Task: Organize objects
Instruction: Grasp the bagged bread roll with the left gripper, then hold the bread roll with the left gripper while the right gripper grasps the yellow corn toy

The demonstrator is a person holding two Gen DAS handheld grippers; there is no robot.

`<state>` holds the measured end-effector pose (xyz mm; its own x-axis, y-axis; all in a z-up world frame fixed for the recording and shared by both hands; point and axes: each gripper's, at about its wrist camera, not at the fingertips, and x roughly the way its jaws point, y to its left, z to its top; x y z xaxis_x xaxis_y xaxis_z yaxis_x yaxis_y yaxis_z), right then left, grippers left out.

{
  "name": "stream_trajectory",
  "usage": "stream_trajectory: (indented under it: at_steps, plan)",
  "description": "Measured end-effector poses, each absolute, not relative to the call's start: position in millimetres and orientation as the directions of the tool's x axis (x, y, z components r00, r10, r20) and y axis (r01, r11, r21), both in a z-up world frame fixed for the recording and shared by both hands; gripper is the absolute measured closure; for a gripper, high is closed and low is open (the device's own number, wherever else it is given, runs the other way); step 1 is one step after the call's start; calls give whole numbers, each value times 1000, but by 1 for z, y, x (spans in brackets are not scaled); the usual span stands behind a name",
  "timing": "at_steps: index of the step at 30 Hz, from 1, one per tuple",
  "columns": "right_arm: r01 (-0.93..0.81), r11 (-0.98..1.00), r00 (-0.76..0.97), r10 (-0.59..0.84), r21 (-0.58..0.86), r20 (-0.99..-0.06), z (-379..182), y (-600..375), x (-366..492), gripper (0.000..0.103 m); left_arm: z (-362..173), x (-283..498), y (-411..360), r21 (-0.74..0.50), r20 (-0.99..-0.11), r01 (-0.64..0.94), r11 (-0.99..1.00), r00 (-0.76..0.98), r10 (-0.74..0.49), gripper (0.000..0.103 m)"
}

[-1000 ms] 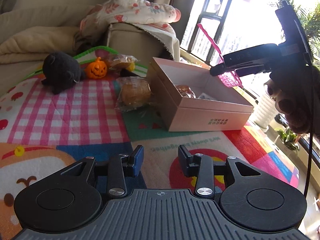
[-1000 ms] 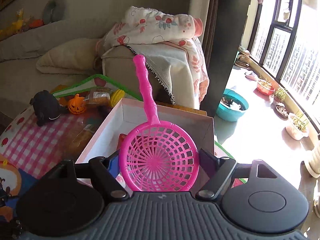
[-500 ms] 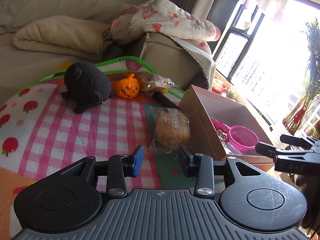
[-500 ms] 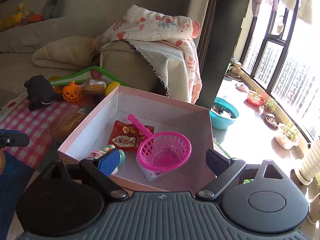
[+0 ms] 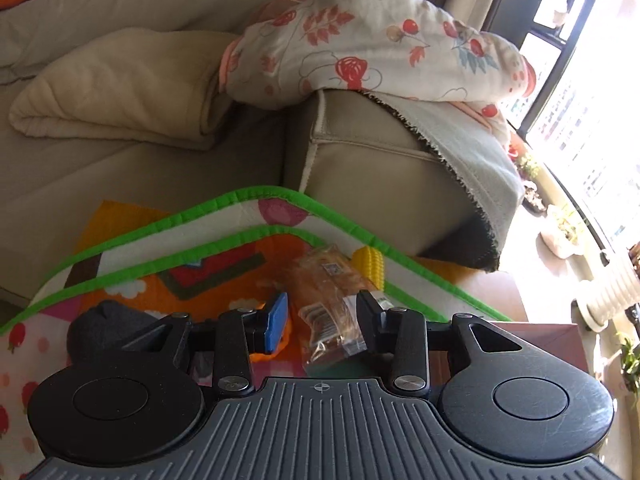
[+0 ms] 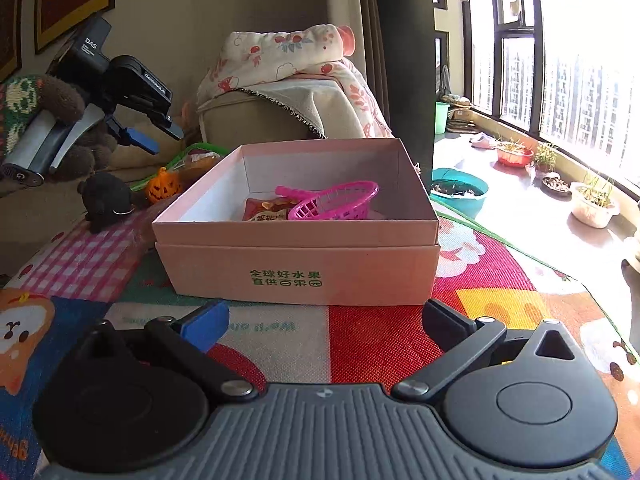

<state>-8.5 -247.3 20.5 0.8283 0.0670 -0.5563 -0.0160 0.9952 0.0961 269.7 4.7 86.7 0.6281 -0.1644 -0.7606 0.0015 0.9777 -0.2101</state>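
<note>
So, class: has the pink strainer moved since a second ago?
Yes. The pink strainer went from the right gripper's jaws, which have just been opening, down into the pink box.

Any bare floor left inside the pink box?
Yes: the pink box's left and near floor is bare. The pink strainer and red snack packet crowd the back right.

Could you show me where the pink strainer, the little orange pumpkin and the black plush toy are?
pink strainer (image 6: 340, 200): right wrist view, on its mesh bowl.
orange pumpkin (image 6: 162, 186): right wrist view, on its carved face.
black plush toy (image 6: 106, 200): right wrist view, on its body.
</note>
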Motion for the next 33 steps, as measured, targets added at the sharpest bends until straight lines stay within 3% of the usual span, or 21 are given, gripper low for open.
stream_trajectory:
  at_steps: [2, 6, 10, 13, 15, 16, 17, 20, 24, 29, 33]
  plan:
    - [-5, 994, 826, 67, 112, -560, 20, -251, -9, 0, 72, 292, -1, -190, -806, -27, 981, 574, -140, 61]
    - [-17, 989, 809, 98, 144, -580, 18, -254, -7, 0, 59, 316, -2, -313, -809, -102, 944, 550, -208, 57]
    - [-33, 985, 801, 128, 170, -586, 16, -256, -5, 0, 49, 331, -16, -284, -829, -96, 954, 525, -194, 35]
    - [-29, 983, 801, 132, 182, -584, 15, -257, -6, 0, 36, 335, -20, -301, -843, -106, 948, 494, -213, 31]
    - [-21, 983, 804, 126, 183, -581, 15, -258, -7, 0, 35, 332, -22, -287, -829, -90, 954, 523, -200, 38]
    - [-17, 983, 805, 122, 182, -581, 16, -258, -7, 0, 35, 329, -21, -304, -817, -74, 950, 534, -219, 50]
    - [-12, 984, 806, 116, 181, -581, 15, -258, -7, 0, 36, 326, -20, -321, -812, -72, 944, 535, -235, 54]
    - [-4, 983, 805, 111, 181, -583, 15, -259, -7, 0, 41, 312, -13, -326, -811, -55, 944, 530, -249, 60]
    - [5, 985, 797, 101, 174, -596, 15, -258, -4, 0, 58, 273, 2, -315, -770, 43, 948, 572, -282, 63]
    - [19, 987, 780, 84, 157, -621, 13, -256, 0, 0, 81, 193, 37, -474, -655, 155, 867, 596, -465, 64]
    - [7, 995, 772, 56, 96, -633, 17, -247, 2, 0, 70, 130, 61, -544, -610, 232, 807, 551, -569, 64]
